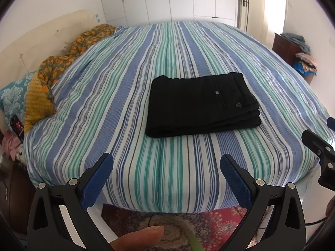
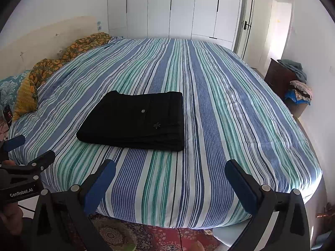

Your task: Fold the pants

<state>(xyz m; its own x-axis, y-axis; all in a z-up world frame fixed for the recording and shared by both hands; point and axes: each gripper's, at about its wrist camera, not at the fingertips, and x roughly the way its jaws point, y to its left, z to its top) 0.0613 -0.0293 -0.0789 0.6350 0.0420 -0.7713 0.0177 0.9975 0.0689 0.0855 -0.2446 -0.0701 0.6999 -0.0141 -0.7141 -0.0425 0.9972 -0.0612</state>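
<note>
Black pants [image 1: 201, 104] lie folded into a compact flat stack on the striped bed [image 1: 117, 96], back pocket button on top. They also show in the right wrist view [image 2: 134, 121]. My left gripper [image 1: 166, 167] is open and empty, held back over the bed's near edge, well short of the pants. My right gripper [image 2: 170, 173] is open and empty, also back at the near edge of the bed [image 2: 230, 113]. Each gripper shows at the side of the other's view: the right gripper [image 1: 320, 146], the left gripper [image 2: 23, 165].
An orange-patterned blanket [image 1: 69, 56] and pillows [image 1: 18, 96] lie along the headboard at left. A dark wooden stand [image 2: 278, 79] with piled clothes stands at right. White wardrobes [image 2: 178, 8] line the far wall. A red patterned rug [image 1: 188, 223] covers the floor below.
</note>
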